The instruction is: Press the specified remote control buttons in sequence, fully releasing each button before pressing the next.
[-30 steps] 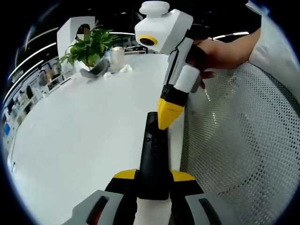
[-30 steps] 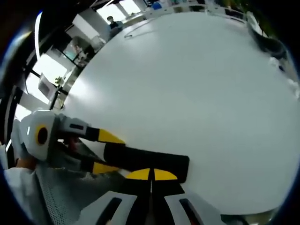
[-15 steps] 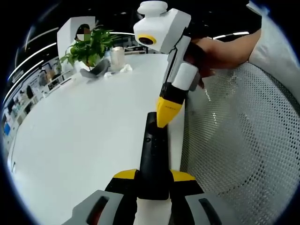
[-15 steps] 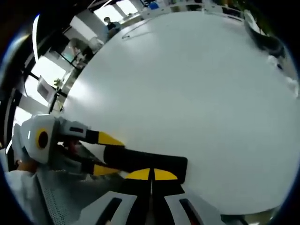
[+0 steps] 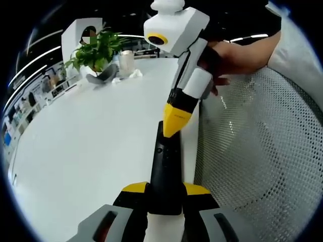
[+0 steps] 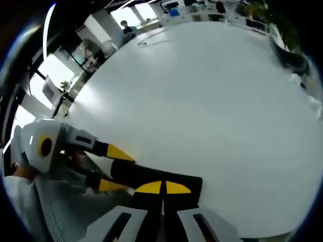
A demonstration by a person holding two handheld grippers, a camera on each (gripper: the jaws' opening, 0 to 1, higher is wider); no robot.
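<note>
A long black remote control (image 5: 162,161) runs away from me over the white table's (image 5: 75,141) right edge, and my left gripper (image 5: 164,189) is shut on its near end. My right gripper (image 5: 170,128) comes down from the upper right with its yellow jaws shut, its tip on or just above the remote's far end. A hand (image 5: 232,55) holds it. In the right gripper view the remote (image 6: 151,174) lies crosswise right above my right gripper (image 6: 162,187). The left gripper (image 6: 116,169) clamps it from the left.
At the table's far end stand a potted plant (image 5: 93,50), a glass (image 5: 126,61), a grey object (image 5: 101,78) and crumpled white paper (image 5: 133,74). White perforated mesh (image 5: 262,151) lies right of the table edge. In the right gripper view the white table (image 6: 202,101) stretches far ahead.
My right gripper's tip has slid a little to the left across the remote's far end and the gripper has tilted slightly. The left gripper and the remote have stayed put.
</note>
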